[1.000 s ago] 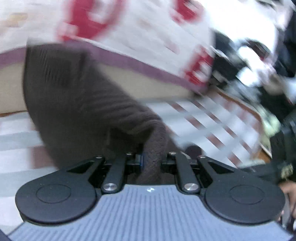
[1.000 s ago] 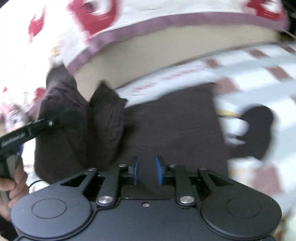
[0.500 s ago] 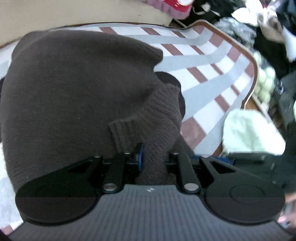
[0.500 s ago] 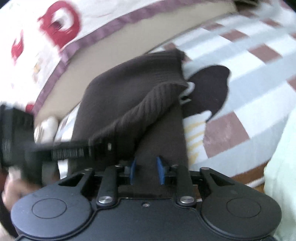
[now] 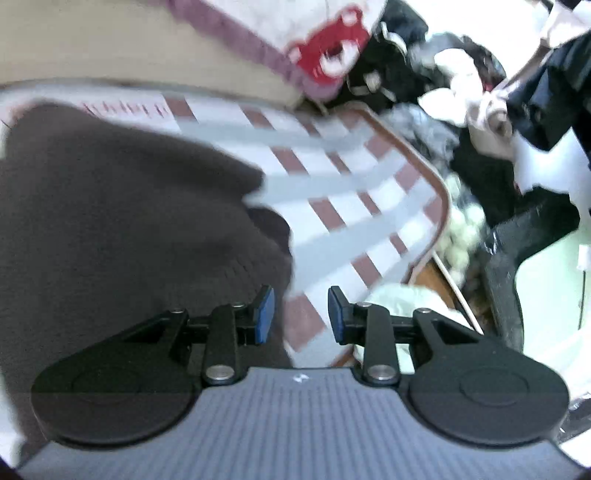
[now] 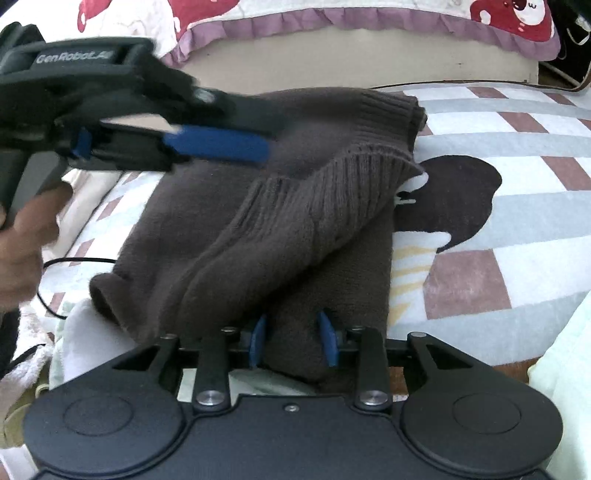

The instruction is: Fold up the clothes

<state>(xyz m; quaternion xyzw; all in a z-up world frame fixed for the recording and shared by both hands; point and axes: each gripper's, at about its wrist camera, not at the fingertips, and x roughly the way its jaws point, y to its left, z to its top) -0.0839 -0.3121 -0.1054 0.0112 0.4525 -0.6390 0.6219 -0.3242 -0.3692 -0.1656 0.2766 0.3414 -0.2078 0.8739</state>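
A dark brown knit sweater (image 6: 280,206) lies folded on a checked blanket (image 6: 517,206); it also fills the left of the left wrist view (image 5: 122,229). My left gripper (image 5: 301,314) is open and empty, just above the sweater's right edge. It shows in the right wrist view (image 6: 218,144) hovering over the sweater's far left part. My right gripper (image 6: 293,339) has its blue pads apart around the sweater's near edge; the fabric lies between them, not pinched.
A bed with a frilled red-and-white cover (image 6: 332,22) runs along the back. A pile of dark and white clothes (image 5: 480,110) lies beyond the blanket's right edge. Pale green cloth (image 6: 561,387) sits at the near right. A black cable (image 6: 74,262) crosses the blanket.
Both grippers have let go of the sweater: the left one has opened and lifted off, the right one's pads have spread. The sweater has come down flat onto the blanket.
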